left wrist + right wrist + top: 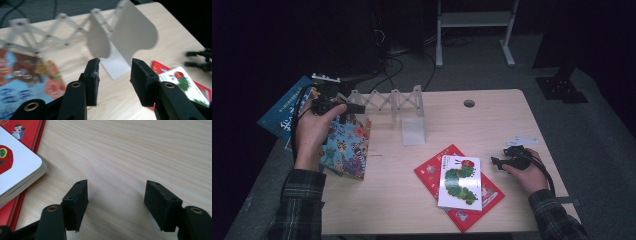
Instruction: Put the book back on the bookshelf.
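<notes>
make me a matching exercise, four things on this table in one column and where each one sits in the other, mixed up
Things:
1. white caterpillar book
2. red book
3. white folding book rack
4. right gripper

Places:
A. standing near the table's far edge, left of the middle
B. just right of the stacked books, jaws open above bare wood
C. lying flat on the table under another book
D. lying on top of the red book

Pairs: 1-D, 2-C, 3-A, 4-B
</notes>
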